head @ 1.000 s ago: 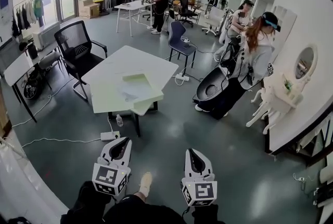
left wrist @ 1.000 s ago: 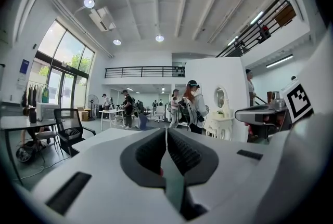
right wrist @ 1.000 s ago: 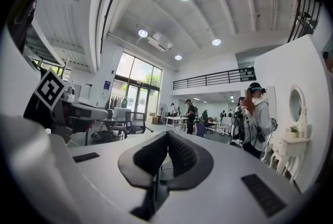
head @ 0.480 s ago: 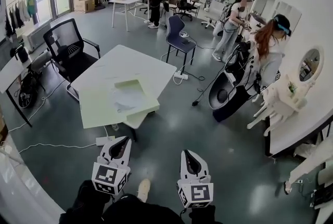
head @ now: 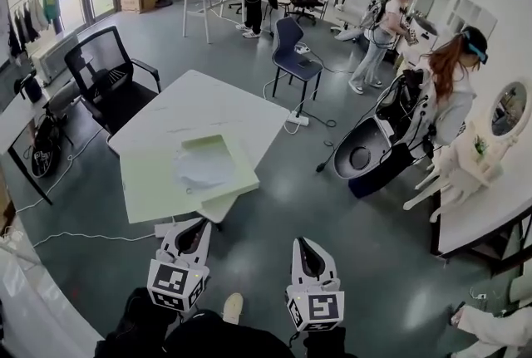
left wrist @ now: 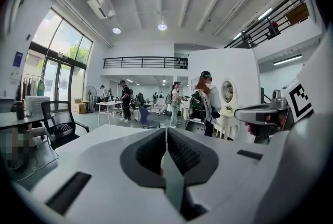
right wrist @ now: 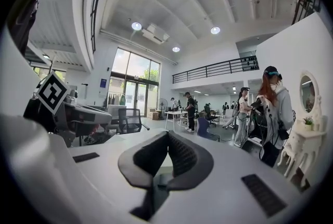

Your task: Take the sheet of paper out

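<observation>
A black office chair (head: 112, 78) stands at the left of the white counter (head: 199, 103). Near the counter's front edge, the sheet of paper (head: 204, 168) lies on a pale green folder (head: 150, 190). It appears to be tucked into a clear sleeve, which would explain why it must be drawn out rather than simply lifted. Below, I hold the left gripper (head: 196, 233) and, beside it, the right gripper (head: 309, 252) low and level ahead of me, well short of the counter. The left fingers (left wrist: 145, 153) and the right fingers (right wrist: 184, 155) are clenched on nothing, probably kept closed until the folder is within reach. At far right, a person (head: 453, 95) stands working.
</observation>
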`<act>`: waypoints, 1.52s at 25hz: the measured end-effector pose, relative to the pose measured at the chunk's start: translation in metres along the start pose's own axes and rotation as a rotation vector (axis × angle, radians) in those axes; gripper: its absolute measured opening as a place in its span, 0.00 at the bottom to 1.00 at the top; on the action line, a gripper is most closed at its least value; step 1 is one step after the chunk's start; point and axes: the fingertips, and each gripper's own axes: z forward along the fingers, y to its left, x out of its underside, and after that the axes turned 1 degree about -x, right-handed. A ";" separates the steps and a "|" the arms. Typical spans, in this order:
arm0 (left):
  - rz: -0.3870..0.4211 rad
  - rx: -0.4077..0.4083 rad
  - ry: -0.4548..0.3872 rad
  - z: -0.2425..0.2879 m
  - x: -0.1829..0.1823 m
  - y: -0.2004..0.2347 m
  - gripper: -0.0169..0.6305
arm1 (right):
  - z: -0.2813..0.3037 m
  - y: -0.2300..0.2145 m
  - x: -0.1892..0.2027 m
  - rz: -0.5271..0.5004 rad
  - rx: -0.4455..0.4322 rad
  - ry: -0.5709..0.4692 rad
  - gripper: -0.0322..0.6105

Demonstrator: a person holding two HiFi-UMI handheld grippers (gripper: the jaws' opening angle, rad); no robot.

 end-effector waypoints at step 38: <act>-0.094 -0.412 -0.009 0.003 0.006 0.213 0.07 | 0.234 0.120 -0.040 -0.105 -0.415 -0.025 0.08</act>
